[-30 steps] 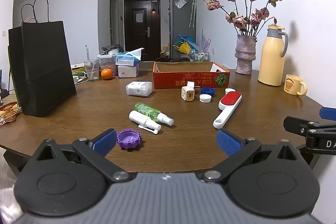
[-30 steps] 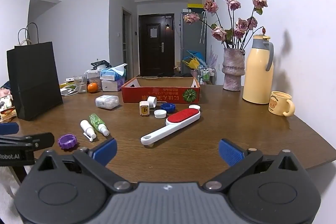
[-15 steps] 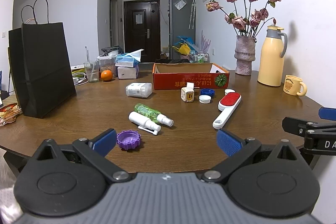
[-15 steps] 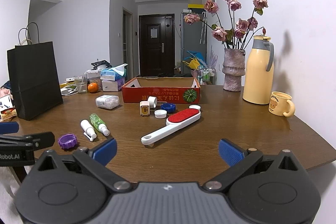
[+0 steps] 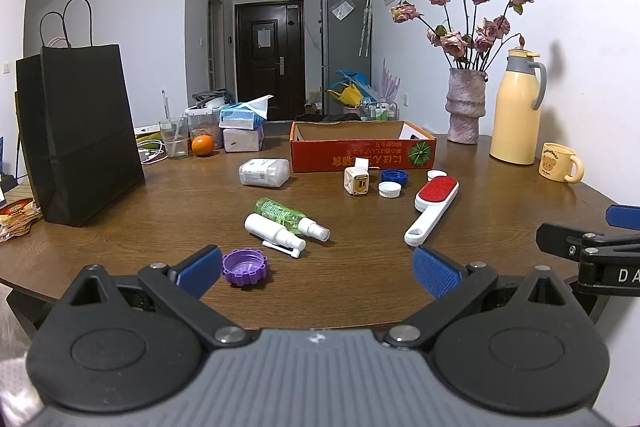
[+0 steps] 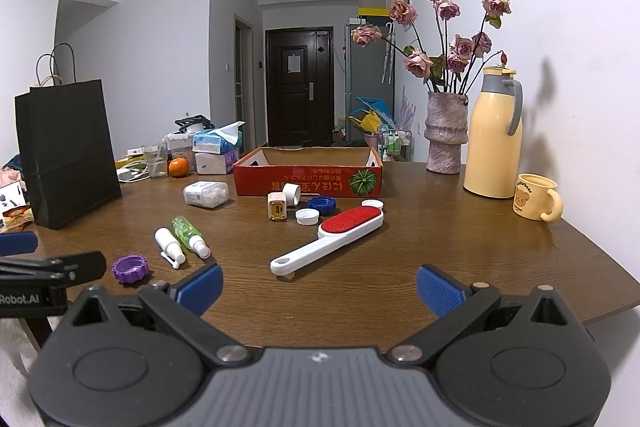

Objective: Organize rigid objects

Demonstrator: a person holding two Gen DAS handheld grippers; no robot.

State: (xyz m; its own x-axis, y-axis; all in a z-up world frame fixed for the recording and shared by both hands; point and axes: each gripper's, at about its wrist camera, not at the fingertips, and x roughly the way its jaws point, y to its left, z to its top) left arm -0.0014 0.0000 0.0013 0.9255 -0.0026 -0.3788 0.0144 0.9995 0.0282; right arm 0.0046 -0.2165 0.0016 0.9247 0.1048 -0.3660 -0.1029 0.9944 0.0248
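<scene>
Loose items lie on a brown table (image 5: 160,211): a purple cap (image 5: 244,267), a white spray bottle (image 5: 272,231), a green spray bottle (image 5: 286,214), a white-and-red lint brush (image 5: 432,209), a small cream cube (image 5: 357,181), blue and white caps (image 5: 394,177) and a white pill bottle (image 5: 264,171). A red cardboard box (image 5: 362,149) stands open behind them. My left gripper (image 5: 318,273) hovers open near the front edge, just behind the purple cap. My right gripper (image 6: 319,285) is open too, with the lint brush (image 6: 328,239) ahead of it.
A black paper bag (image 5: 78,135) stands at the left. A vase of dried roses (image 5: 466,107), a yellow thermos (image 5: 516,111) and a yellow mug (image 5: 558,163) line the right wall. Tissue boxes, a glass and an orange (image 5: 202,145) sit at the back left.
Both grippers have crept slightly forward and up; the table items look a touch closer. Nothing on the table has moved and both grippers stay open.
</scene>
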